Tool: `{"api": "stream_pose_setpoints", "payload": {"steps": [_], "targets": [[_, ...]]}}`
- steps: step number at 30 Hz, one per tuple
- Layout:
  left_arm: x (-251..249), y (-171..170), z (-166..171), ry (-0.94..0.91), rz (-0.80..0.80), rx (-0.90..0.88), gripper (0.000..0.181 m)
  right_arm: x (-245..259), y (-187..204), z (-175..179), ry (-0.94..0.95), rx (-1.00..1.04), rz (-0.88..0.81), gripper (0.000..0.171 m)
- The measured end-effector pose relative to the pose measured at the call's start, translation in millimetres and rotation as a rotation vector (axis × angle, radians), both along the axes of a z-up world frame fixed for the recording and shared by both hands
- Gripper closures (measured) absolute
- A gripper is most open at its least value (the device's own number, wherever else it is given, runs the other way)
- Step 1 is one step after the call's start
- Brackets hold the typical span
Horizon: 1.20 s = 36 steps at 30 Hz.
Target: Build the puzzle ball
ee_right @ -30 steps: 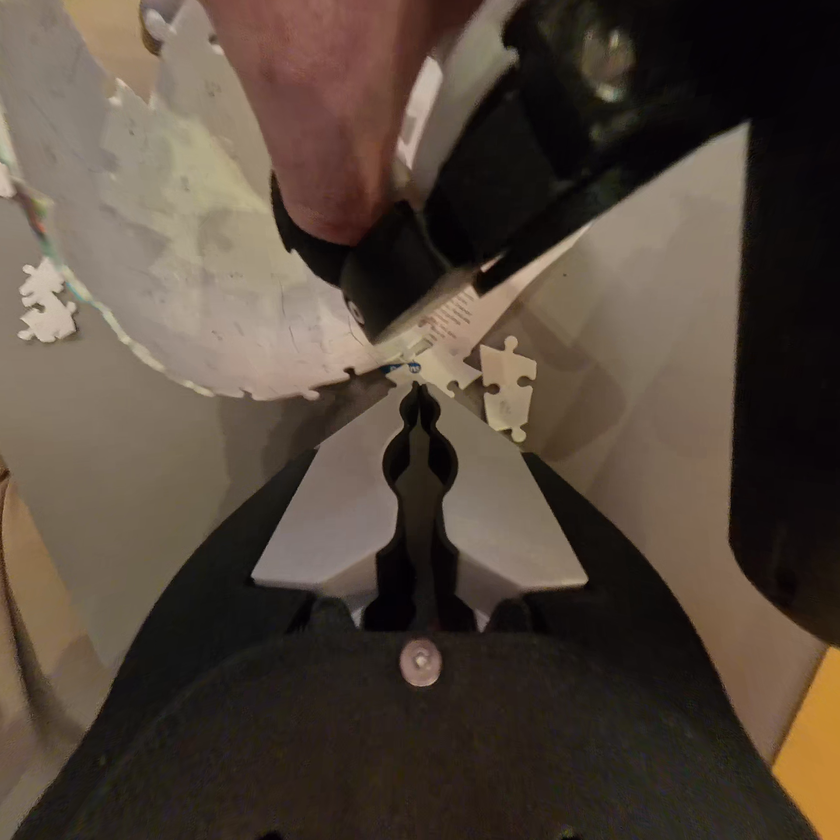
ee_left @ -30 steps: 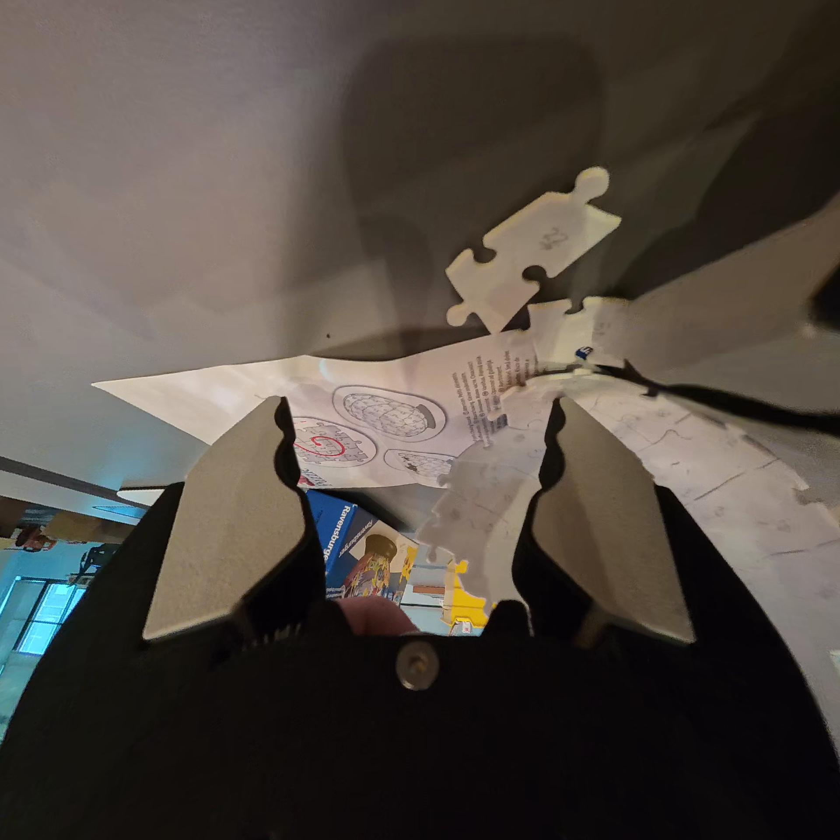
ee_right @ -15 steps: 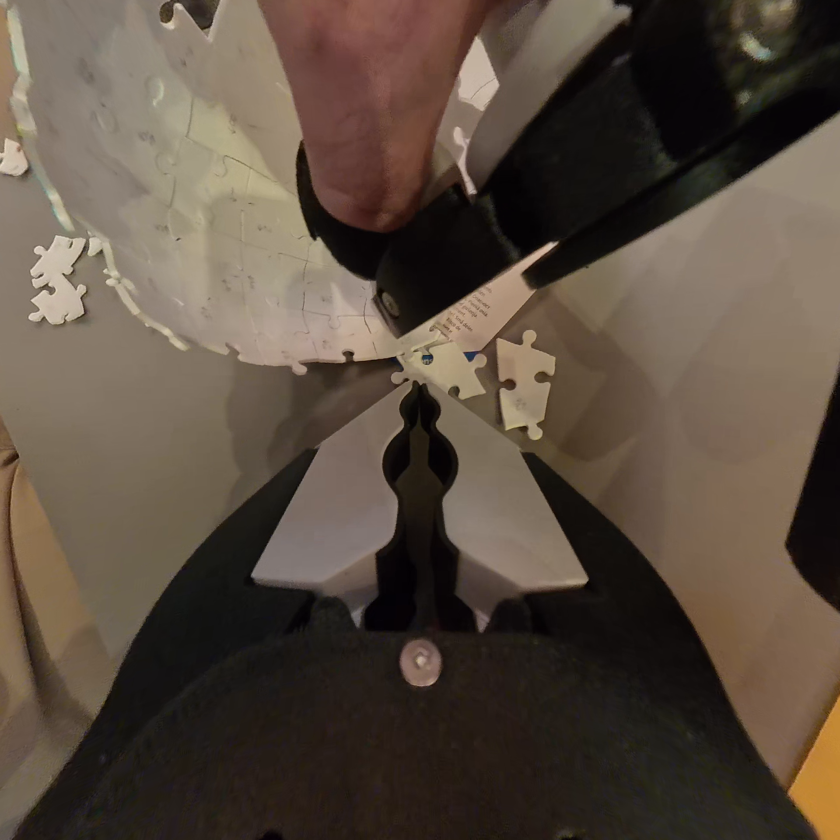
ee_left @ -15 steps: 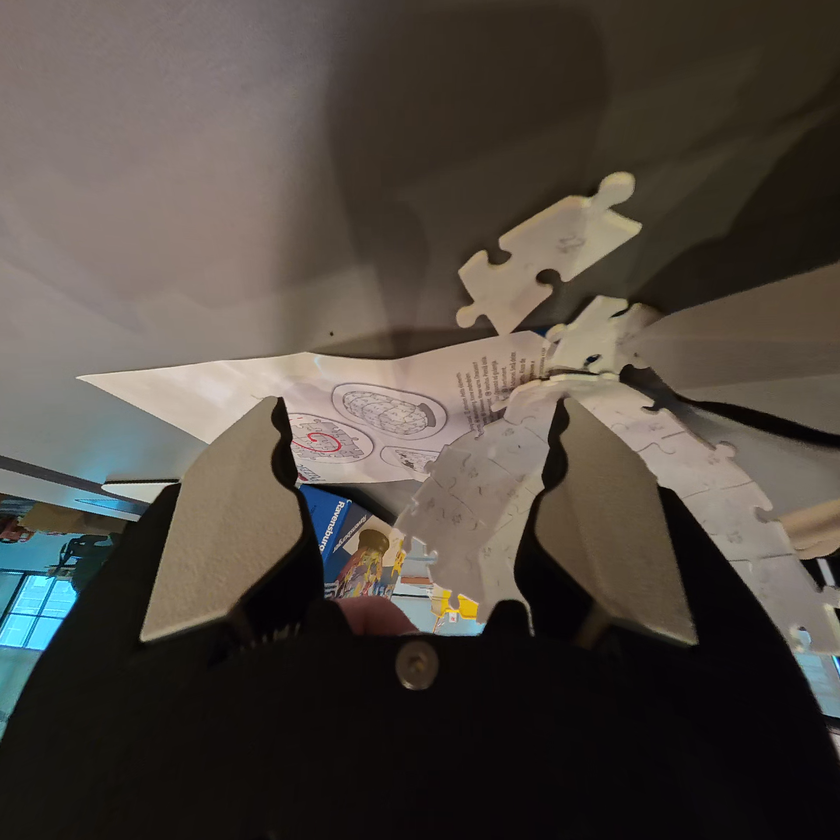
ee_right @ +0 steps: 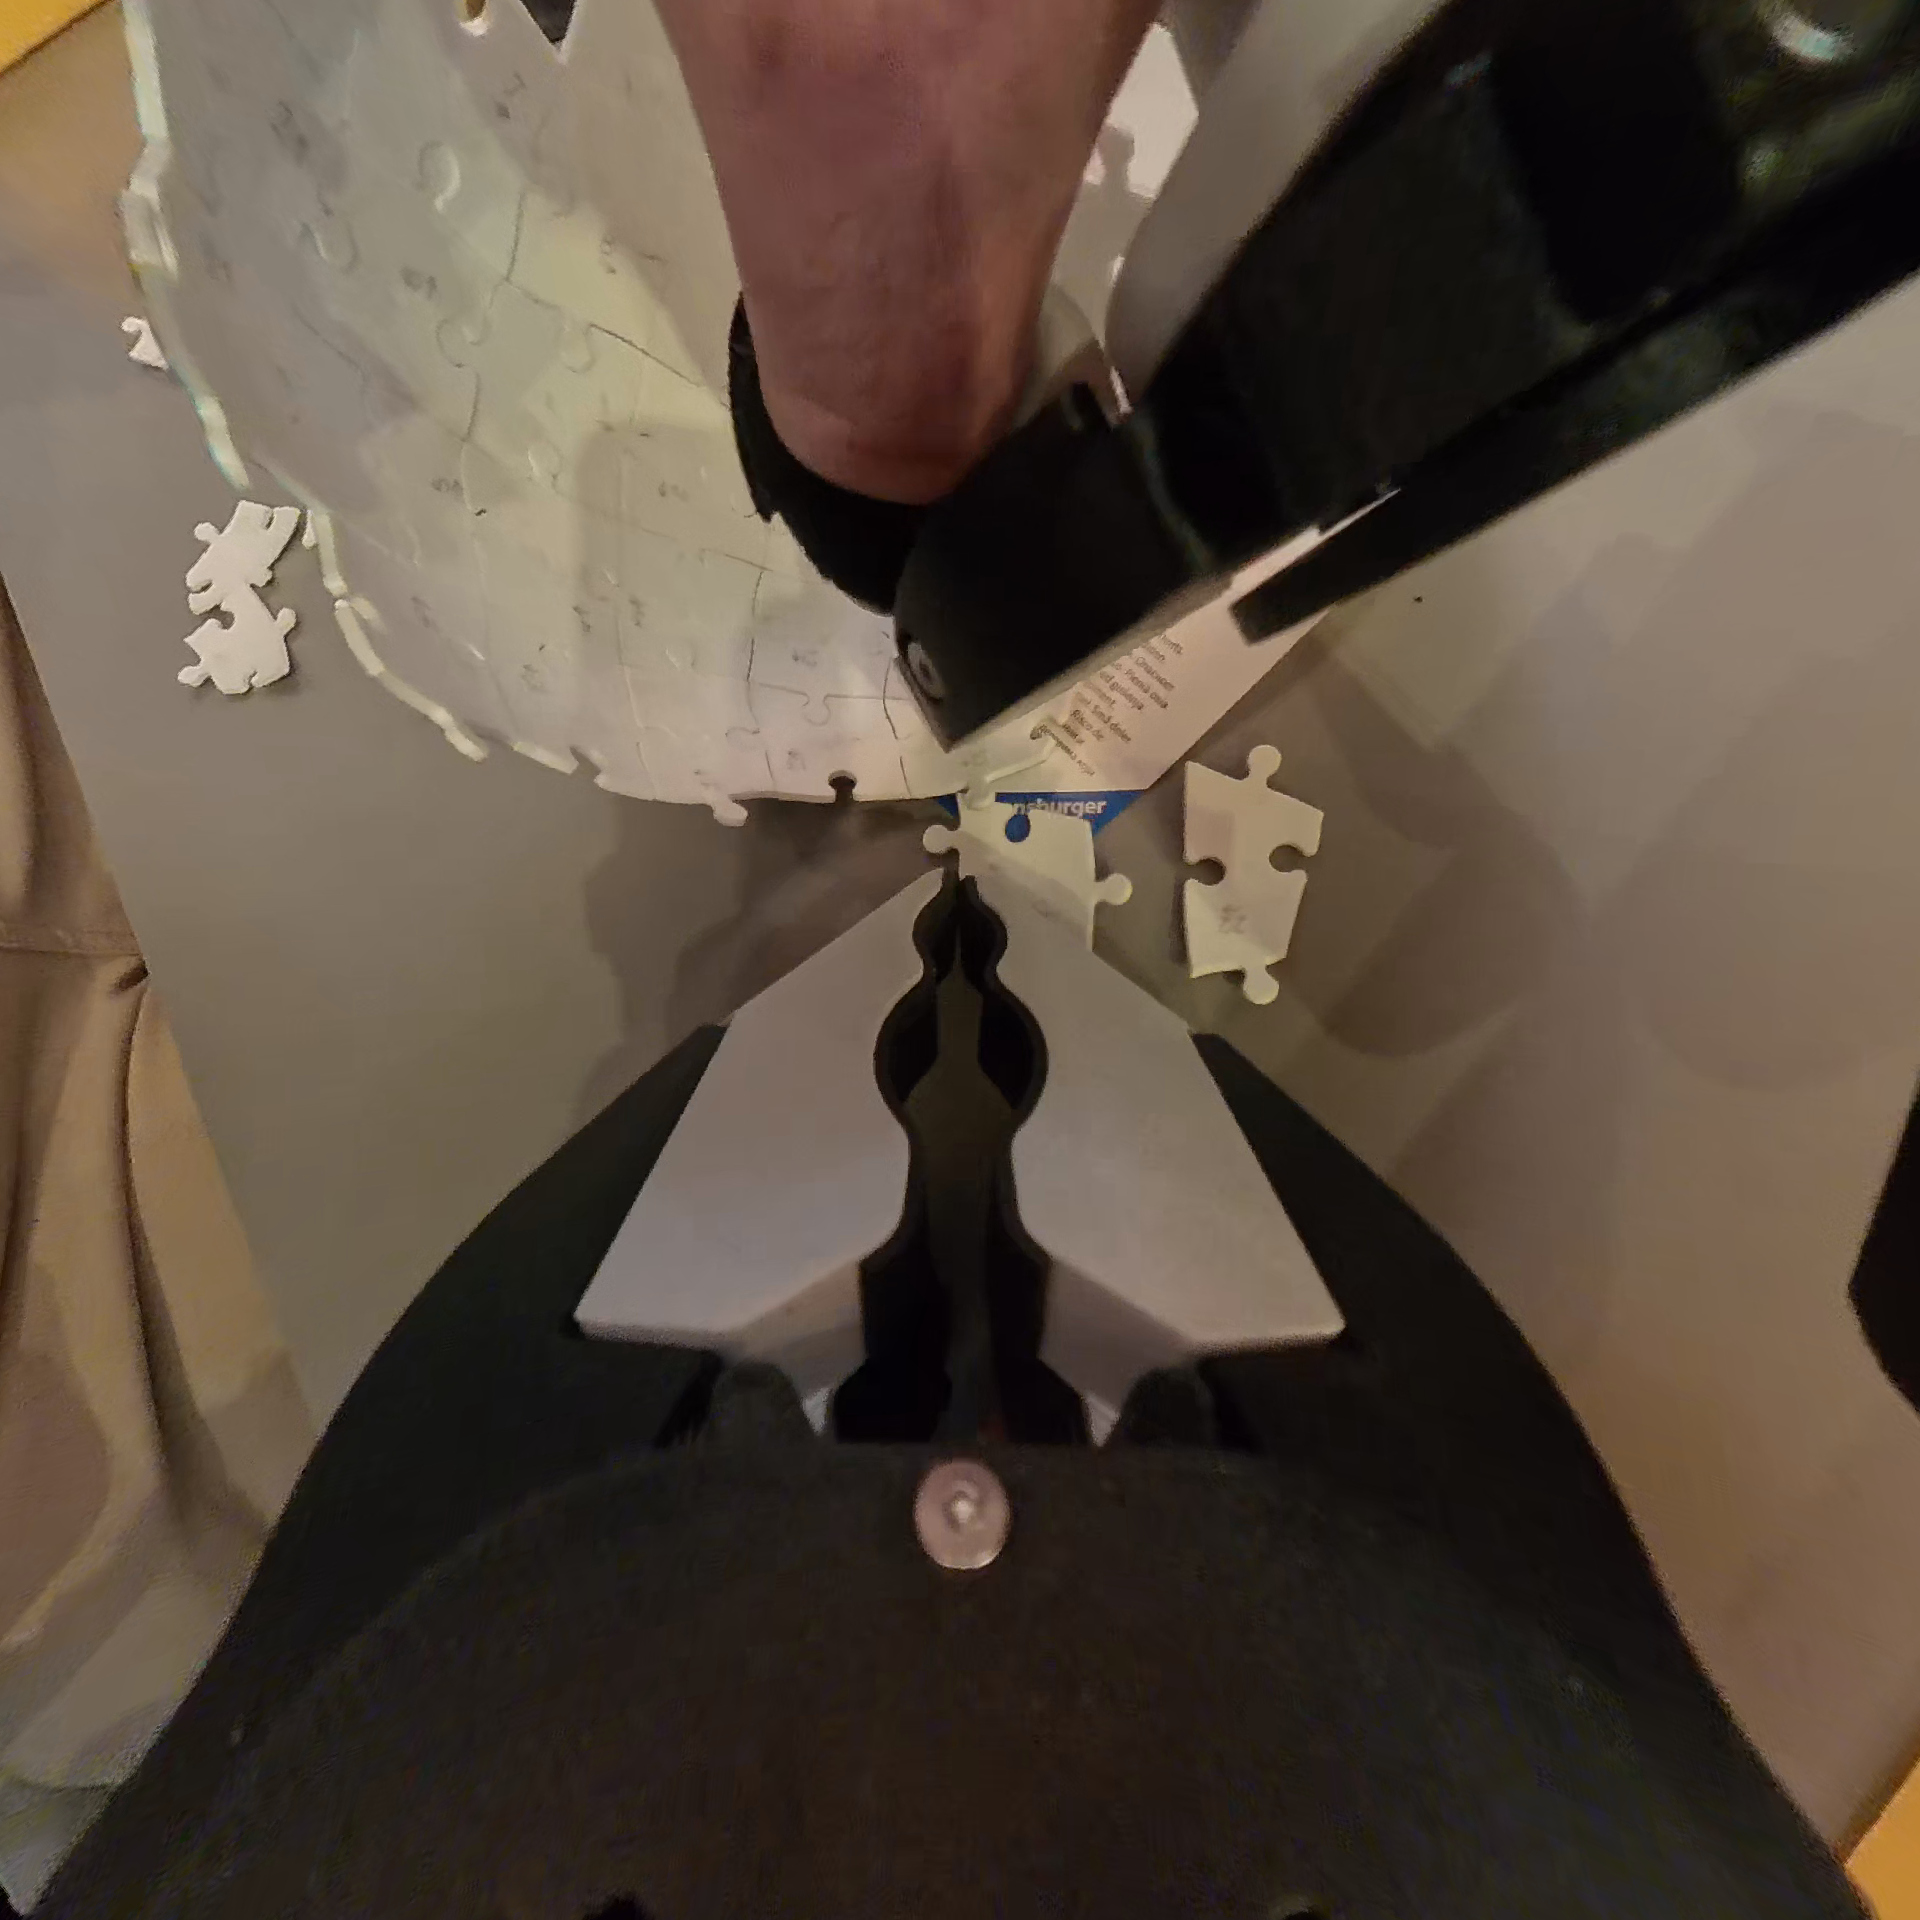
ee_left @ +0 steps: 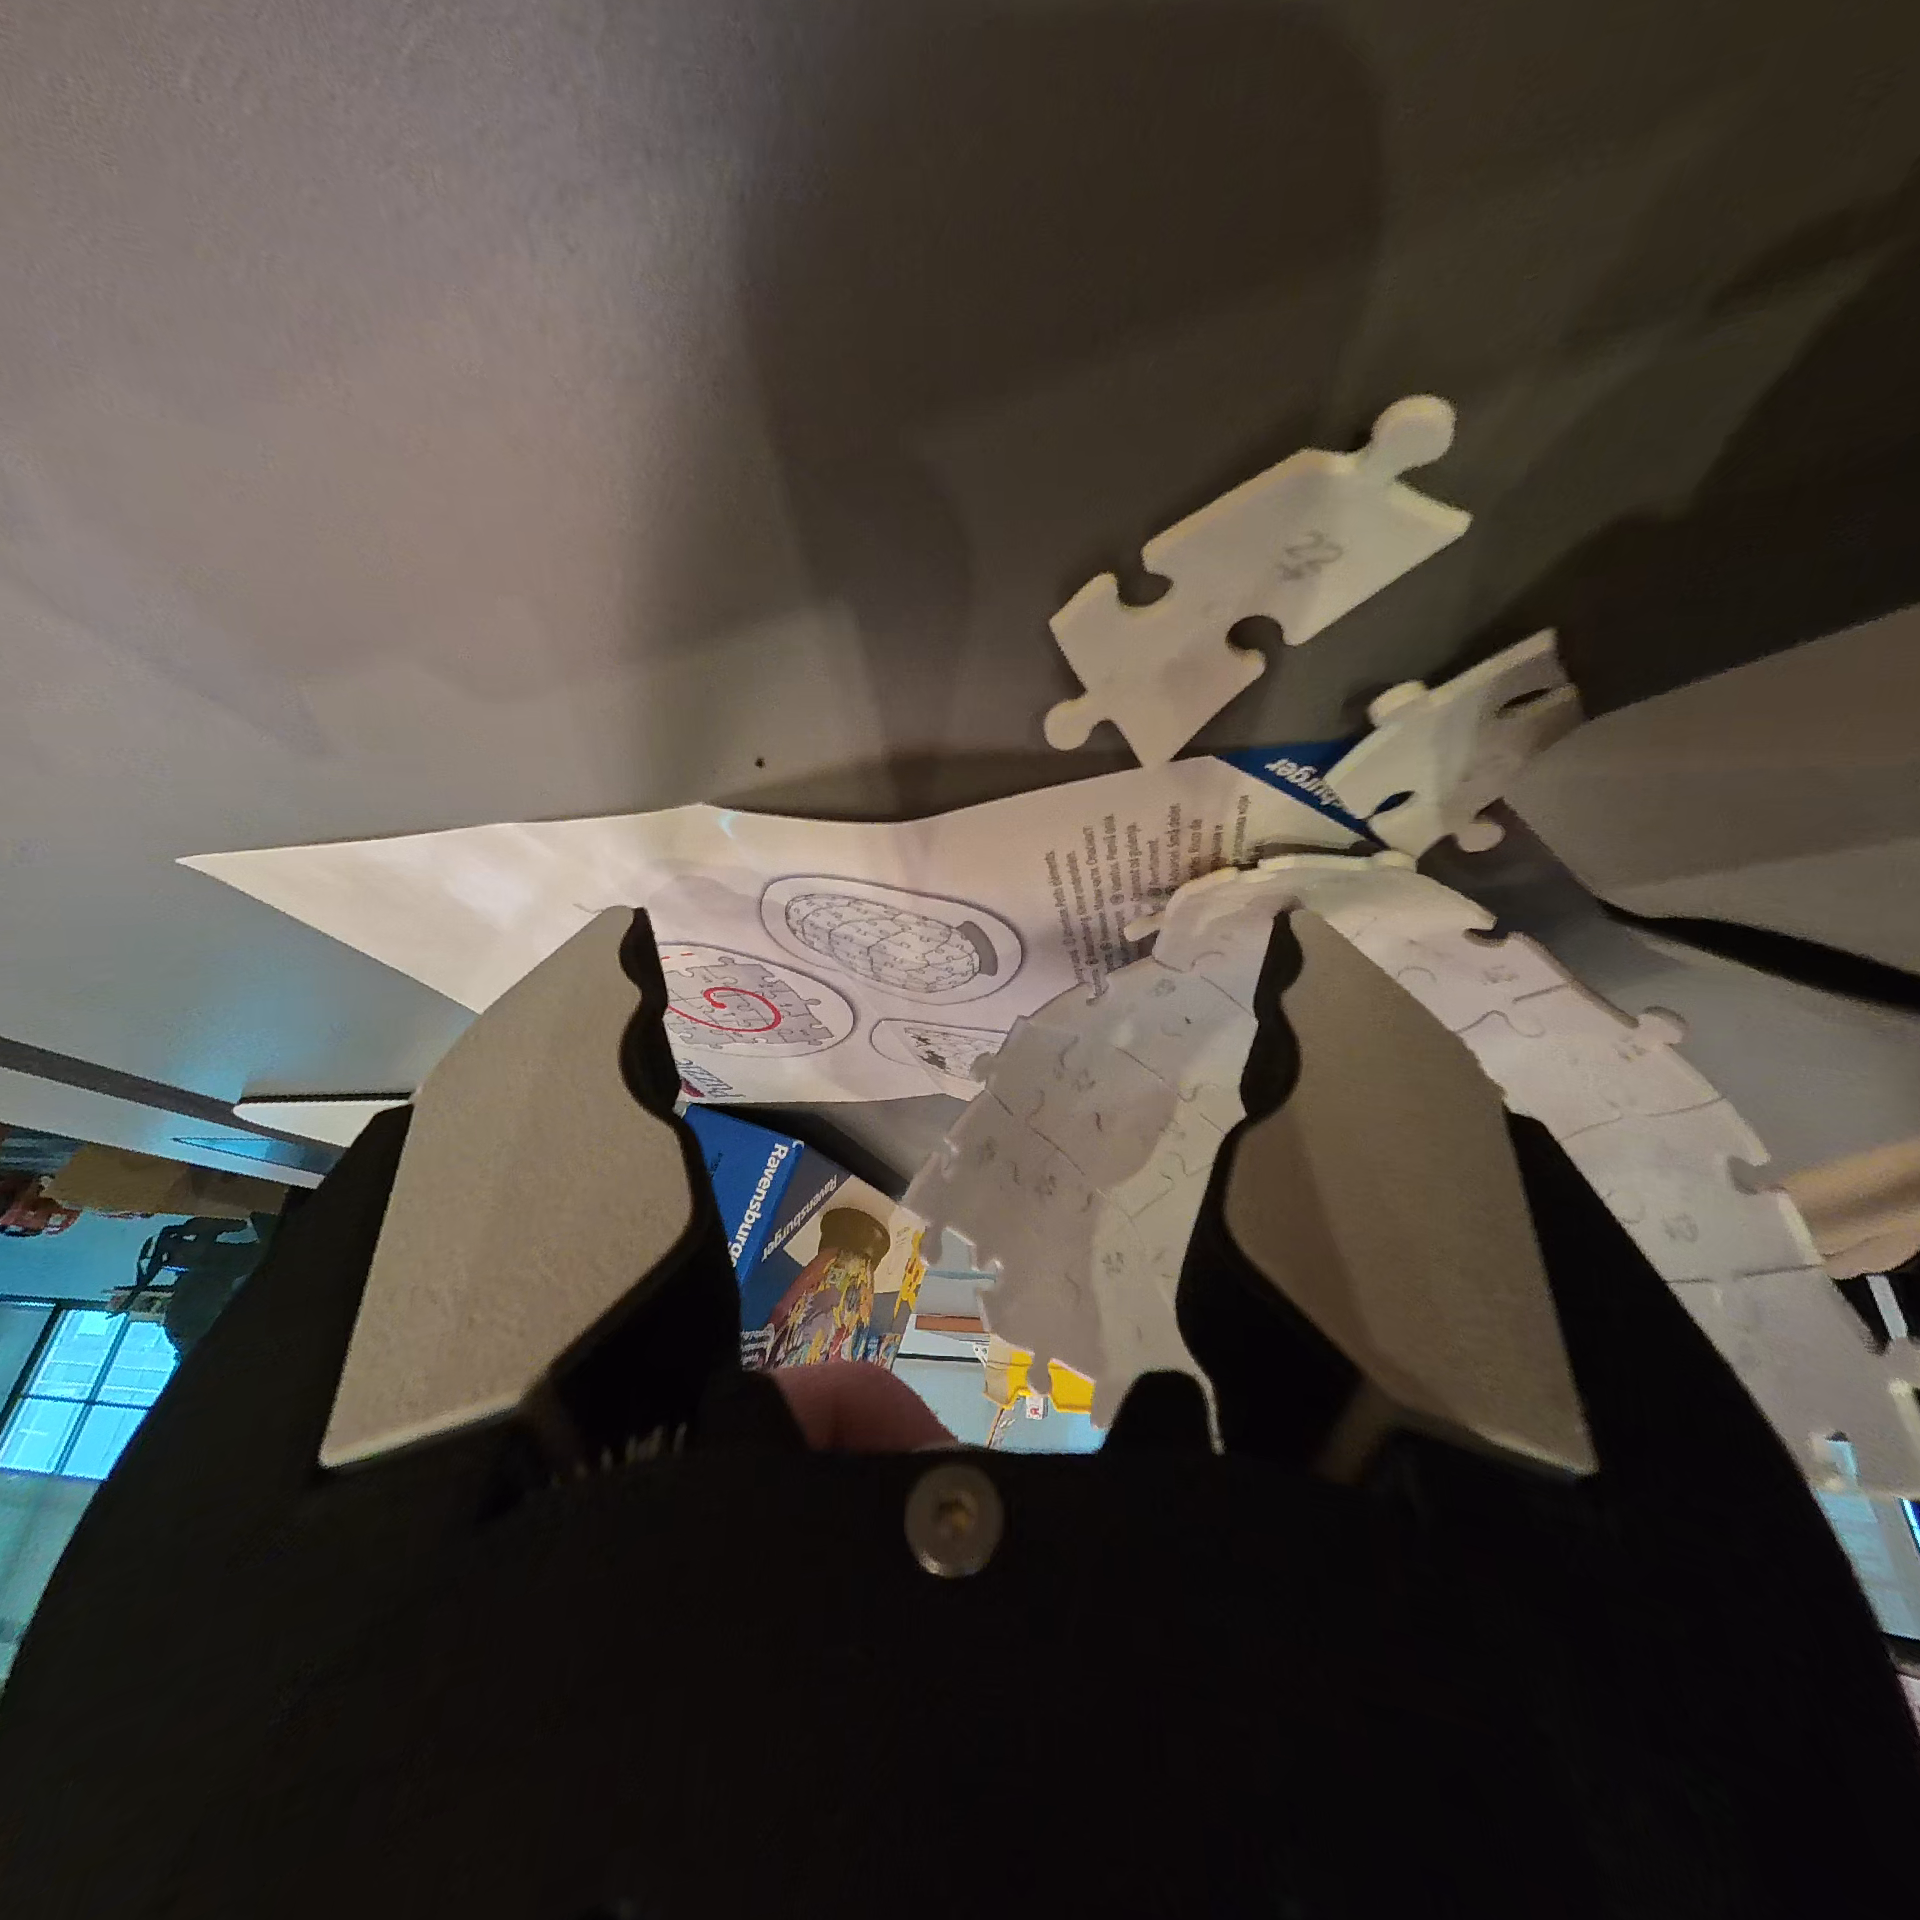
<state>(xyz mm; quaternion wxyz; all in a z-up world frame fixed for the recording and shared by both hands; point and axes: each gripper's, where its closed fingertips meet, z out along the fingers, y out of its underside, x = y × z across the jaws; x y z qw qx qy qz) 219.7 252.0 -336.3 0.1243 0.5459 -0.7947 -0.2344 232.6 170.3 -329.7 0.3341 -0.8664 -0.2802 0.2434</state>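
Jaws apart around puzzle shell (ee_left: 1101,1122).

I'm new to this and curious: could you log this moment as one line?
left gripper: open, around ball shell | right gripper: shut on puzzle piece | spare piece: on table

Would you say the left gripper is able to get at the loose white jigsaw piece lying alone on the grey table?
Probably yes: the left gripper is open, and the loose piece lies unobstructed ahead.
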Motion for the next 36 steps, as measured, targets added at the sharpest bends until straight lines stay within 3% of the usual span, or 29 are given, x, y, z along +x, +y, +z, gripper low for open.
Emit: {"api": "stream_pose_setpoints", "payload": {"steps": [21,27,36], "targets": [[0.3,-0.2,-0.2,0.019,-0.008,0.008,0.074,-6.4,-1.3,-0.1,0.021,-0.022,0.098,0.171],[0.6,-0.2,-0.8,0.020,-0.010,0.003,0.074,4.8,7.1,9.1,0.058,0.039,-0.012,0.171],[0.3,-0.3,-0.9,0.023,-0.006,0.002,0.074,0.9,8.7,-0.7,-0.025,0.029,0.007,0.171]]}}
